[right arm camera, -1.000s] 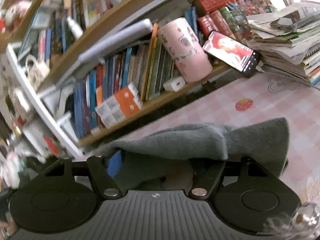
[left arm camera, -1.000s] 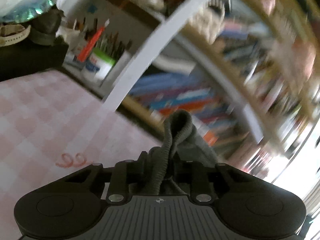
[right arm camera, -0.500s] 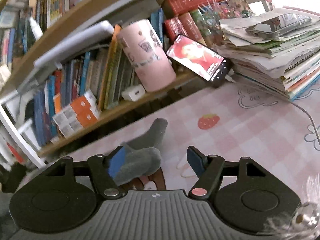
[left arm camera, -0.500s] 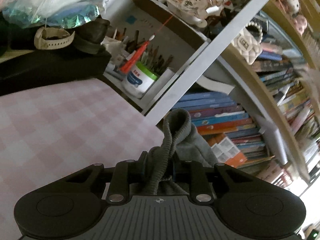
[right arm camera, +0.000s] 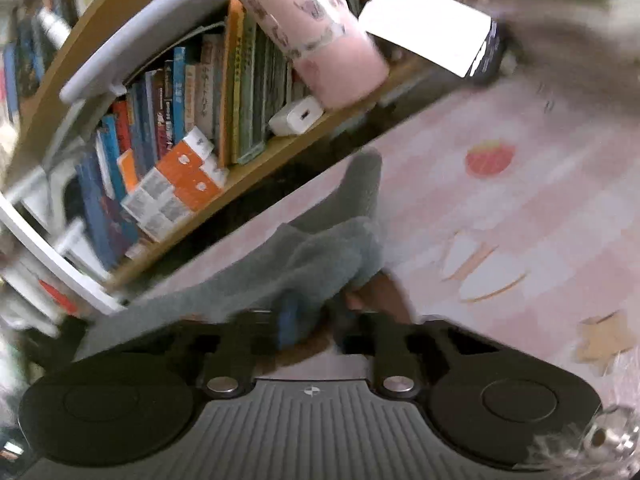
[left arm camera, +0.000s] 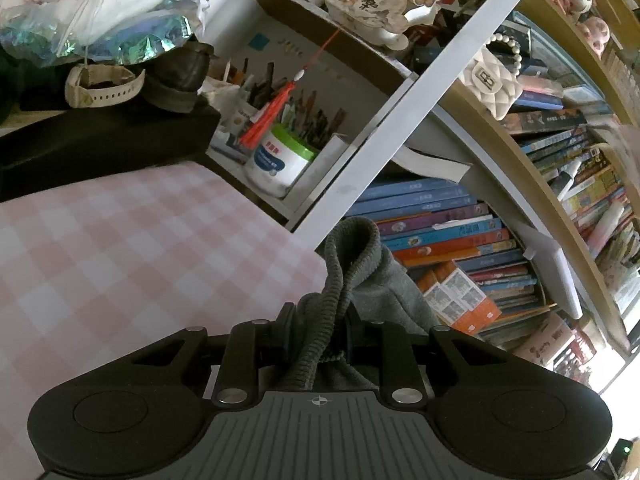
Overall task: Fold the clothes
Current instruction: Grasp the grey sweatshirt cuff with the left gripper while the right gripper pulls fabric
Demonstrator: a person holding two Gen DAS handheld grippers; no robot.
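Left wrist view takes in the bookshelf [left arm camera: 460, 236] crammed with books, and in front of it the bench [left arm camera: 120, 248] under a pink checked cloth. At the shelf's near end a white tub [left arm camera: 276, 164] holds pens, with a red tassel [left arm camera: 266, 118] hanging before it. The left gripper [left arm camera: 320, 320] has its jaws clamped on the ribbed cuff of the grey sock [left arm camera: 348, 264], which stands up out of them in a loop, lifted off the bench.

From the right wrist, blurred by motion, a pink tumbler [right arm camera: 316, 32] leans on the shelf beside a white charger [right arm camera: 296, 114]. The grey sock [right arm camera: 320, 248] lies across the bench edge, its toe pointing toward the shelf. The right gripper [right arm camera: 312, 328] has just snapped its jaws together; they meet on the sock's near fold, as far as the blur allows.
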